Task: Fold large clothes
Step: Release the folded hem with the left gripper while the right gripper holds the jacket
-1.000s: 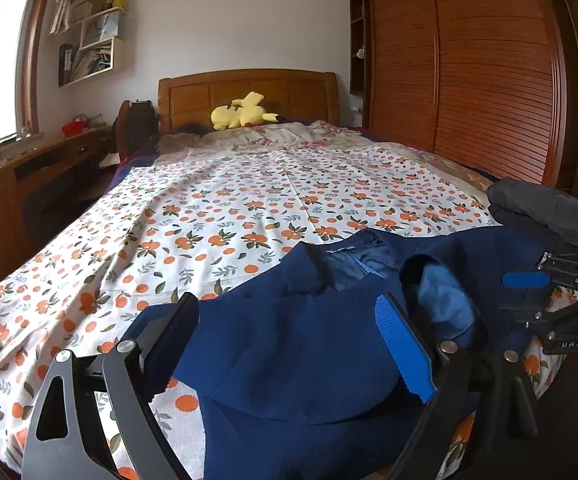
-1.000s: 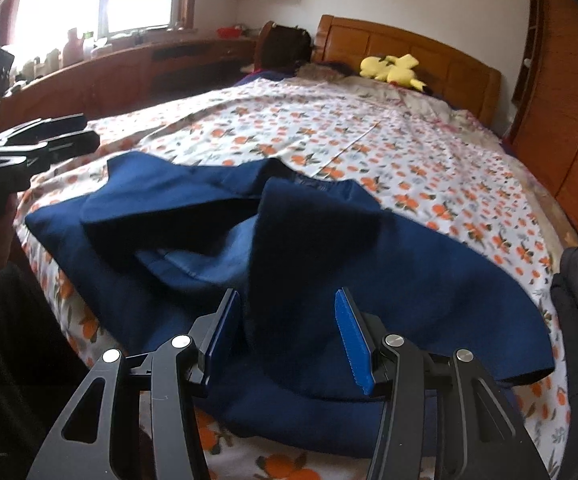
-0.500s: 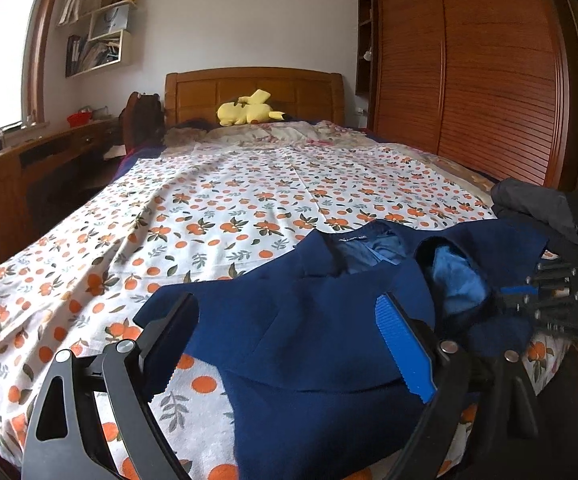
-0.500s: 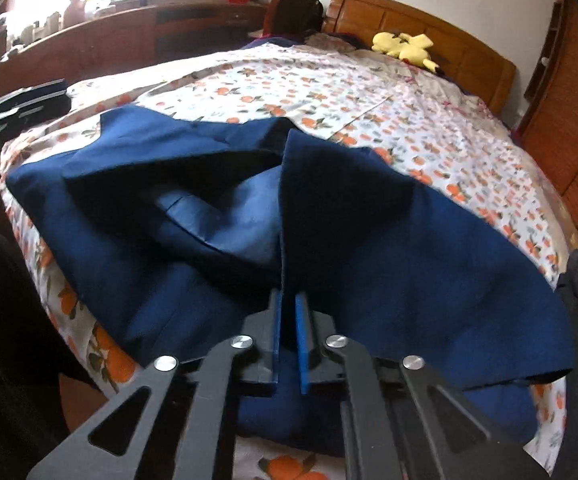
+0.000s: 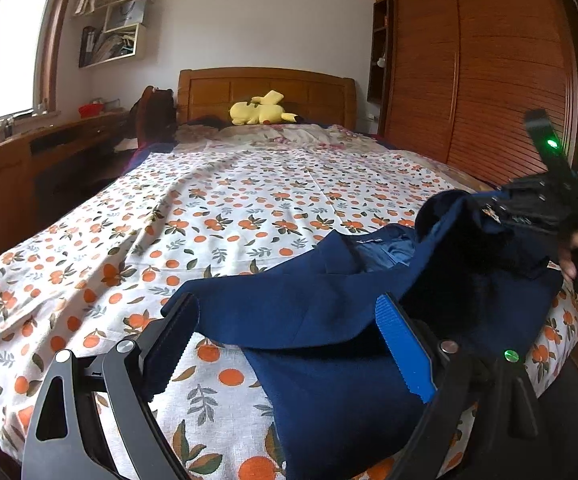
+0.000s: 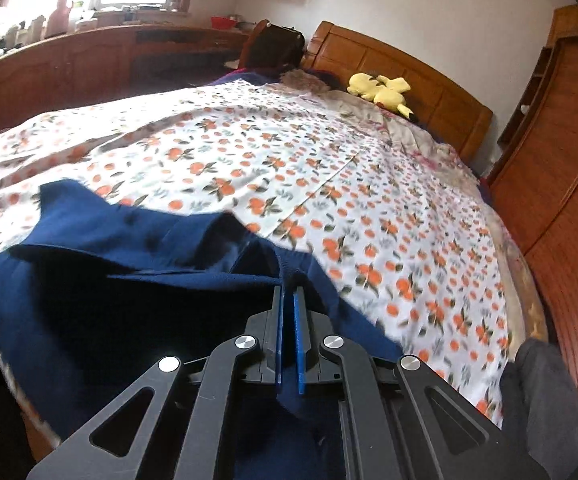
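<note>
Navy jacket [image 5: 321, 312] spread on the floral bed [image 5: 209, 208], just ahead of our hand-held grippers | right hand-held gripper [image 6: 287, 300] clamped on a raised fold of its cloth | left hand-held gripper [image 5: 289, 328] spread wide above its near edge, holding nothing | yellow plush [image 5: 261, 110] far ahead by the headboard
</note>
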Demonstrator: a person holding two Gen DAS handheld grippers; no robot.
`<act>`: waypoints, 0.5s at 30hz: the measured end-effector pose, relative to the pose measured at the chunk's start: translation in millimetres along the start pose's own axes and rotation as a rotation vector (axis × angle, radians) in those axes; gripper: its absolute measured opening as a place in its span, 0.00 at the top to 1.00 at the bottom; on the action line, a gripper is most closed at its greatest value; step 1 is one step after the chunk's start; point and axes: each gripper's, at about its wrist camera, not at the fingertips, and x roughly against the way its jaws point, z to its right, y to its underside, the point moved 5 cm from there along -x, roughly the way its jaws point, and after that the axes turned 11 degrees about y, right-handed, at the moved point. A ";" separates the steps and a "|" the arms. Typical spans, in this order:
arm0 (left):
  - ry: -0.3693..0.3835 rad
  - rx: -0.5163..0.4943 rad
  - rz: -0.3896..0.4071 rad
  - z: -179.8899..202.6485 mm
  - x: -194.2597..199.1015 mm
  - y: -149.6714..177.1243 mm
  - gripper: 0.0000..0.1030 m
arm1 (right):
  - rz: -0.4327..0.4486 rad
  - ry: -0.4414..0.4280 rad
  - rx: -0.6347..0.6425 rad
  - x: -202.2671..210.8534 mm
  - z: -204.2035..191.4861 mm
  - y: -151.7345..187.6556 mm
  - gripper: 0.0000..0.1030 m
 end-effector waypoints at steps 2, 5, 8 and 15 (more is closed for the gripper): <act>0.001 0.001 -0.001 -0.2 0.0 0.6 0.11 | -0.003 0.018 0.023 -12.0 -1.7 -10.8 0.97; 0.001 -0.001 -0.001 0.6 0.0 1.1 0.11 | -0.010 0.037 0.055 -29.1 -5.9 -23.8 0.97; 0.001 -0.002 -0.004 1.2 -1.3 1.2 0.11 | -0.024 0.046 0.075 -45.6 -10.0 -32.9 0.96; 0.002 0.000 -0.018 -0.4 -5.8 4.0 0.11 | -0.007 0.072 0.038 -55.0 -6.1 -49.1 0.90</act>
